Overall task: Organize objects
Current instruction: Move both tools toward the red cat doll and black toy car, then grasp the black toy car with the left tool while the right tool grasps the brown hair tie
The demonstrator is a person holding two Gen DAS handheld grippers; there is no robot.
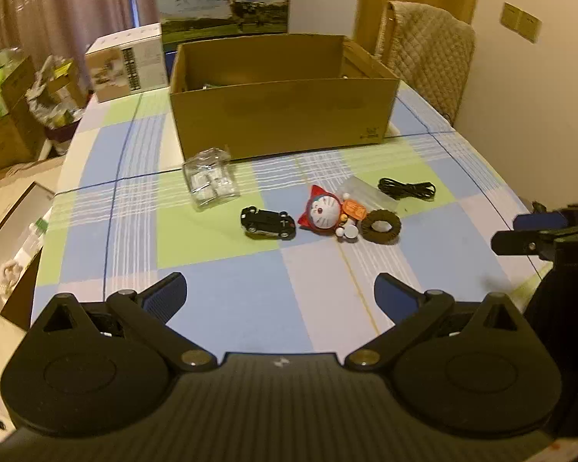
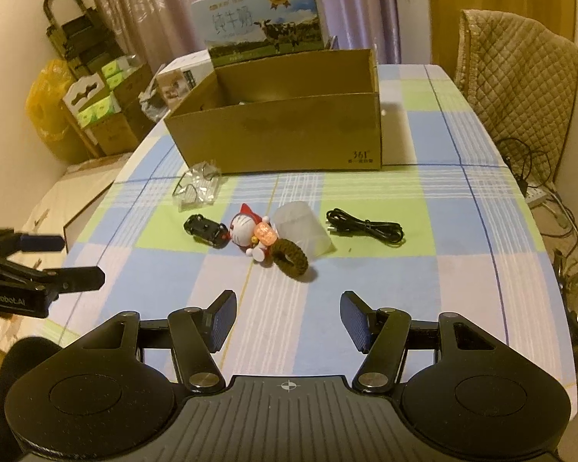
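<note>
A milk carton printed with a cow on a green field (image 2: 264, 19) stands at upper centre of the right wrist view, before pinkish-brown curtains (image 1: 57, 7). A white printed box (image 1: 129, 63) sits at upper left of the left wrist view. A chair draped in a beige quilted cover (image 2: 520, 77) fills the upper right. Stacked brown cartons holding green packets (image 2: 100, 107) and a yellow plastic bag (image 2: 44, 104) crowd the left side. Tangled black wires (image 2: 528, 169) hang at right.
</note>
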